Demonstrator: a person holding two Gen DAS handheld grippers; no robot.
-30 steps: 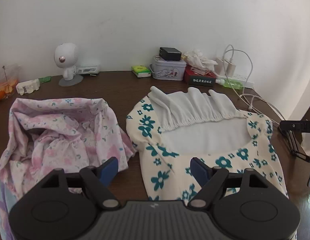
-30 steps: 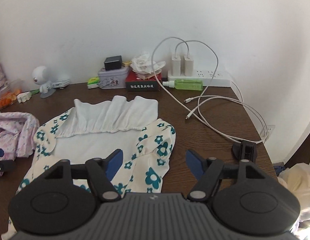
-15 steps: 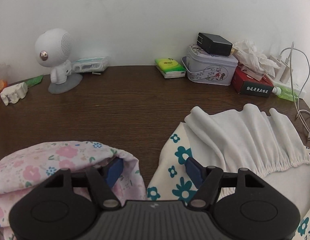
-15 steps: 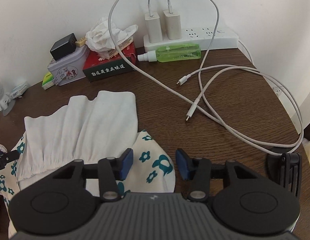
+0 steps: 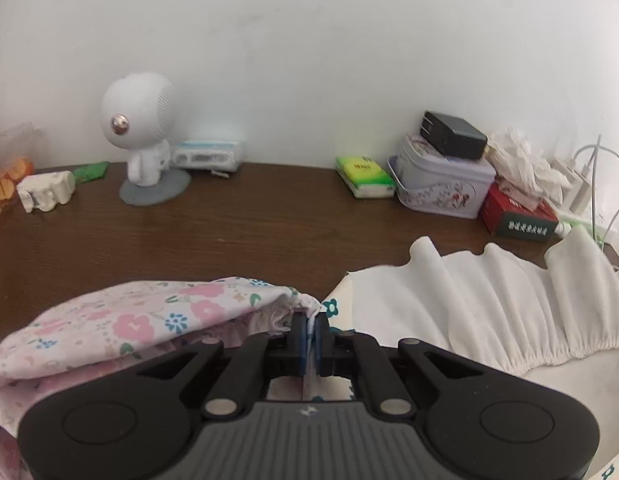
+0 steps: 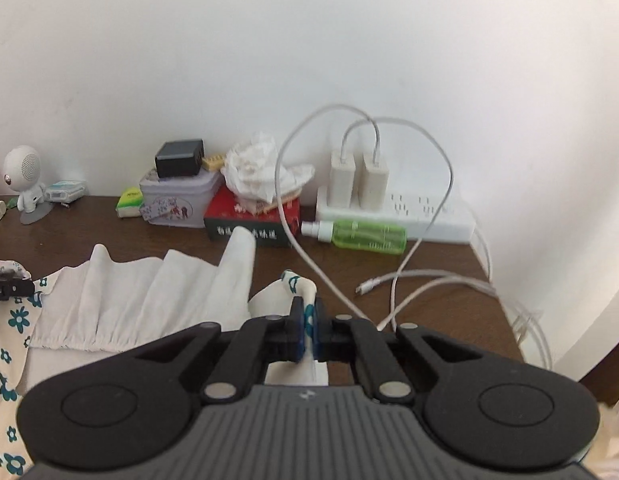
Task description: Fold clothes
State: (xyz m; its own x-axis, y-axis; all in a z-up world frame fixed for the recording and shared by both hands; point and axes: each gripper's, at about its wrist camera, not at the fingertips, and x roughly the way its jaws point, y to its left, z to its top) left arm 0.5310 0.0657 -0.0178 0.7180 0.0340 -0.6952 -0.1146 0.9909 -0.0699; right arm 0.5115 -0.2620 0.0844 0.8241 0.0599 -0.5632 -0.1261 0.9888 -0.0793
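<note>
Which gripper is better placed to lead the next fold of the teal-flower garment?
Right. The right gripper is shut on the teal-flower garment alone, with table ahead. The left gripper also pinches it, but the pink floral cloth crowds its fingers and may drag along.

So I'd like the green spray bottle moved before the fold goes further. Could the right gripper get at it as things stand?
Probably not yet. The right gripper is shut on the teal-flowered garment, so it must let go first. The green spray bottle lies beyond, and a white cable crosses between.
</note>
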